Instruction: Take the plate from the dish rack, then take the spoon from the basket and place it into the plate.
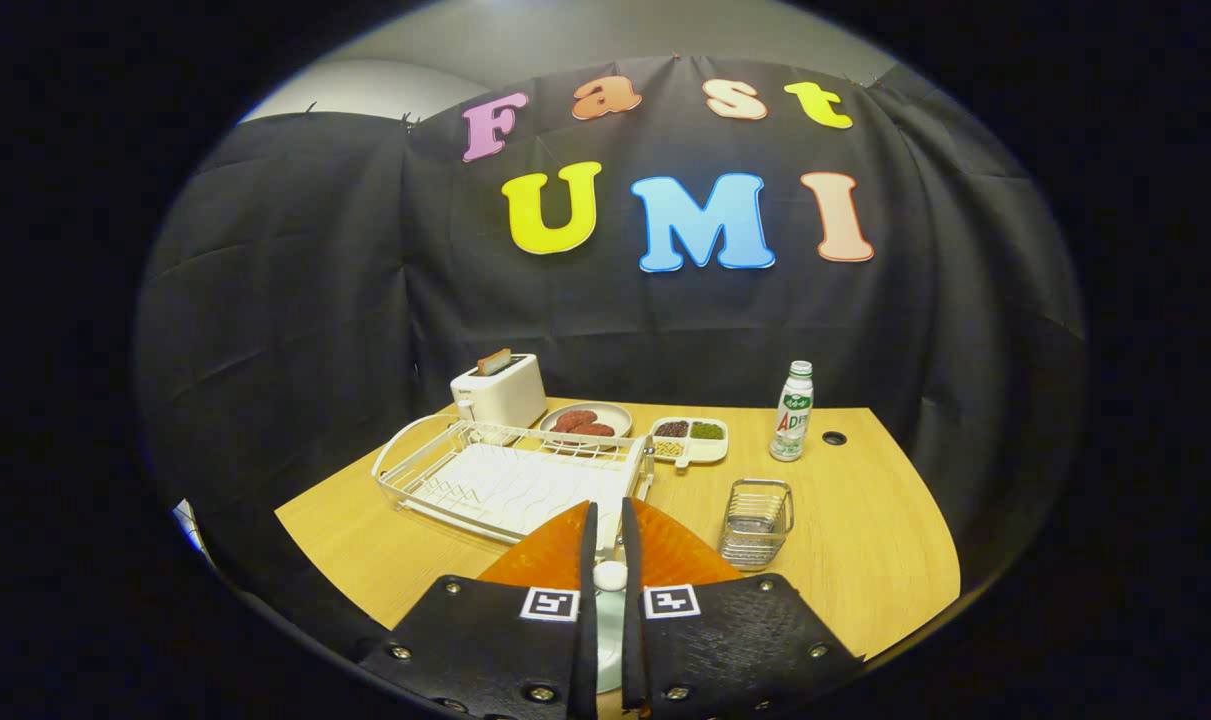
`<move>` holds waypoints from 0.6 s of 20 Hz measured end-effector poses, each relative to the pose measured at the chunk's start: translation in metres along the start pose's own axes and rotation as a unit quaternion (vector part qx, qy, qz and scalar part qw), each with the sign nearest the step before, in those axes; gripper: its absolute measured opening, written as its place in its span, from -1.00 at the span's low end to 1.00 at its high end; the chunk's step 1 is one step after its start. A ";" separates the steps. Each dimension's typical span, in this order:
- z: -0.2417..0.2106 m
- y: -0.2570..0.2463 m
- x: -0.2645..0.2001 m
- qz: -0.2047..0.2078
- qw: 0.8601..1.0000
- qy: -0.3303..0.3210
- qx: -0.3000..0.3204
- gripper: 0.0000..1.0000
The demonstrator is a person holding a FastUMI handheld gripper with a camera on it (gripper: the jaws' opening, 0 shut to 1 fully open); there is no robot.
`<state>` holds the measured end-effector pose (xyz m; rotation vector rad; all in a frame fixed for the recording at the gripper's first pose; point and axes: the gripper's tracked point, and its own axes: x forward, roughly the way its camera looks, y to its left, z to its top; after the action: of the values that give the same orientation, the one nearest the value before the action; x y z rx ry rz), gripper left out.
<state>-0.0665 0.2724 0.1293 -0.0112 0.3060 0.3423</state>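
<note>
Currently gripper (605,535) is nearly closed, its 2 fingers pinching a pale spoon (610,577) handle between them, right above the orange plate (665,555) on the tabletop (865,540). Dish rack (510,475) sits just beyond the plate, no dishes in it. Wire basket (756,522) stands just right of the plate. Farther back: toaster (498,392), a dish with reddish patties (585,420), a sectioned tray (690,438), a bottle (793,411). All well apart from the fingers.
</note>
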 end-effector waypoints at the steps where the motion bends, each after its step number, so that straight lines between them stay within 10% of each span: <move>1: -0.006 0.003 0.004 0.004 1.000 0.009 -0.003 -0.81; 12: -0.037 0.048 0.044 0.055 0.996 0.073 -0.020 -0.81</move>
<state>-0.0541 0.3297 0.0828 -0.0597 0.4453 0.4573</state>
